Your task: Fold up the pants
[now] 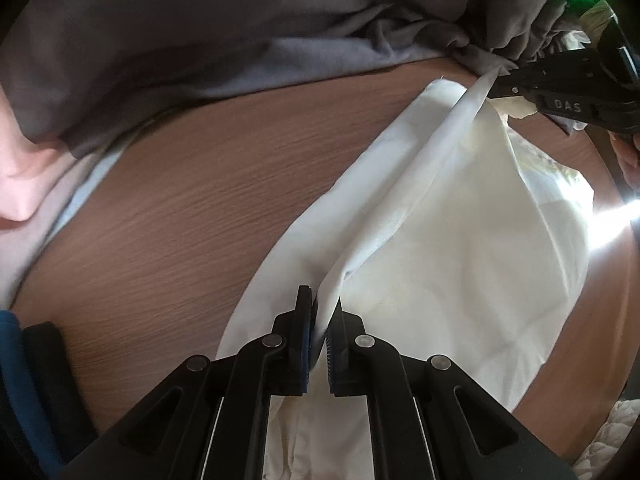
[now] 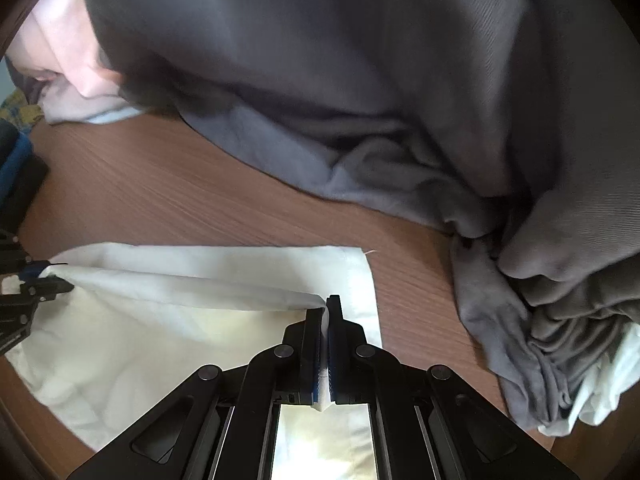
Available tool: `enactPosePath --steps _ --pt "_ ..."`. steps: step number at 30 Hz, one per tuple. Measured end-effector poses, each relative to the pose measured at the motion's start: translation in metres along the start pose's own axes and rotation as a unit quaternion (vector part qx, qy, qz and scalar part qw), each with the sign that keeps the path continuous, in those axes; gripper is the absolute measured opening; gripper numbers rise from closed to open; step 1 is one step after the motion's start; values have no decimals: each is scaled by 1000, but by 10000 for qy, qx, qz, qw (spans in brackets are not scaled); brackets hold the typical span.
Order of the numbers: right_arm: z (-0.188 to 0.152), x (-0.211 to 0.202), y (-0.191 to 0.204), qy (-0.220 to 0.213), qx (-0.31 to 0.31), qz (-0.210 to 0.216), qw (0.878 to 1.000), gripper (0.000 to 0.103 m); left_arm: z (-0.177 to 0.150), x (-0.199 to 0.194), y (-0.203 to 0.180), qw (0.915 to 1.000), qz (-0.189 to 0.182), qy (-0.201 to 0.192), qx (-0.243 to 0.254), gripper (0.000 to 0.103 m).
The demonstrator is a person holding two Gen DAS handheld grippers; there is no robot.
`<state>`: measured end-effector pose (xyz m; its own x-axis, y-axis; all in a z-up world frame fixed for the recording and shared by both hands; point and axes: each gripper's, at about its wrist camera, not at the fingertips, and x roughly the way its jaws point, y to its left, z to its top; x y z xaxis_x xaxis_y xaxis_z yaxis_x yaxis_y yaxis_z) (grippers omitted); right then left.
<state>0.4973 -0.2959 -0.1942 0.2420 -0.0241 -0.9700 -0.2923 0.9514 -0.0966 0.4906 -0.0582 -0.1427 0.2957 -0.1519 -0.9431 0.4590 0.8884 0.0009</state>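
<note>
Left wrist view: The left gripper [image 1: 320, 320] points steeply down at the bench [image 1: 192, 208]. Its fingers [image 1: 305, 334] are clenched on a raised edge of the white pants [image 1: 460, 240], with cloth pinched between the pads. The held edge runs as a taut ridge up and to the right, ending at the right gripper [image 1: 500, 80], which also has the cloth pinched at its tips. Under the ridge a lower layer of the same garment lies flat on the bench. A grey garment [image 1: 240, 32] is heaped along the far side, near the pants but apart from them in this view. A pink cloth [image 1: 24, 176] sits at the left margin.

Right wrist view: The right gripper [image 2: 325, 320] has its fingers [image 2: 314, 344] pressed together on the white cloth, which shows between the pads along their length. The left gripper [image 2: 48, 280] appears at the left margin, clamped on the other end of the same raised edge. The lower layer of the white pants [image 2: 160, 340] lies spread on the bench [image 2: 200, 184], its far hem straight and one corner exposed near the right gripper. The grey garment [image 2: 360, 100] fills the upper and right field.

Task status: Judged from the doubled layers, one fold is in progress, with the upper layer held just above the lower one. Remaining: lay the held edge down in line with the lower hem, release both grips, then make any further folds.
</note>
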Motion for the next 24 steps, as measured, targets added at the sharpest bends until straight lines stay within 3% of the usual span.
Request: enactPosePath --steps 7,16,17,19,20,21,23,24 --pt "10 28 -4 125 -9 -23 9999 3 6 3 5 9999 -46 -85 -50 11" --pt "28 42 -12 -165 189 -53 9997 4 19 17 29 9983 -53 -170 -546 23" --pt "29 42 -12 -204 227 -74 9995 8 19 16 30 9983 -29 -197 -551 23" --pt "31 37 -10 -341 226 -265 9988 27 16 14 30 9982 29 -223 -558 28" --pt "30 33 -10 -438 228 -339 9982 43 16 11 28 9979 132 -272 -565 30" --pt "28 26 -10 -557 276 -417 9972 49 14 4 27 9971 271 -413 -580 32" --pt "20 10 -12 -750 470 -482 9949 49 10 -12 25 9925 686 -789 -626 34" --pt "13 0 -12 -850 582 -490 9935 49 6 -23 21 9887 904 -1015 -636 41"
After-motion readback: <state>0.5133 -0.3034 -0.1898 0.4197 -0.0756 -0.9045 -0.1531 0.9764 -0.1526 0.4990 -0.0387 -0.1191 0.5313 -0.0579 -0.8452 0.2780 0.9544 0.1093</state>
